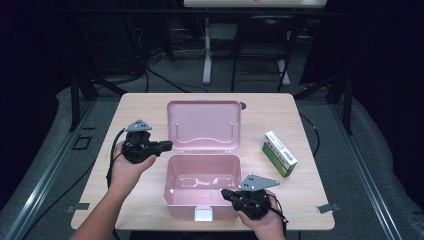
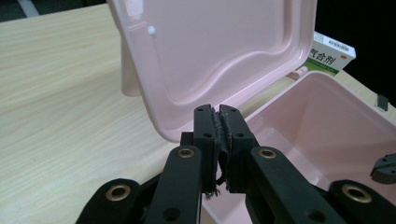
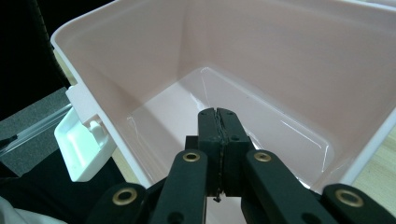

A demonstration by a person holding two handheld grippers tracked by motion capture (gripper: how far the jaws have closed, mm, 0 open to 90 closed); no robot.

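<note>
A pink plastic box stands open in the middle of the table, its lid tipped back and its inside bare. My left gripper hovers at the box's back left corner, by the lid's lower left edge. Its jaws are a narrow slit apart, tips just short of that edge, with nothing between them. My right gripper is at the box's front right rim, shut and empty. Its tips point into the box's interior.
A green and white carton lies on the table to the right of the box, also seen past the lid. A white latch hangs from the box's front wall. The table's front edge runs just behind both hands.
</note>
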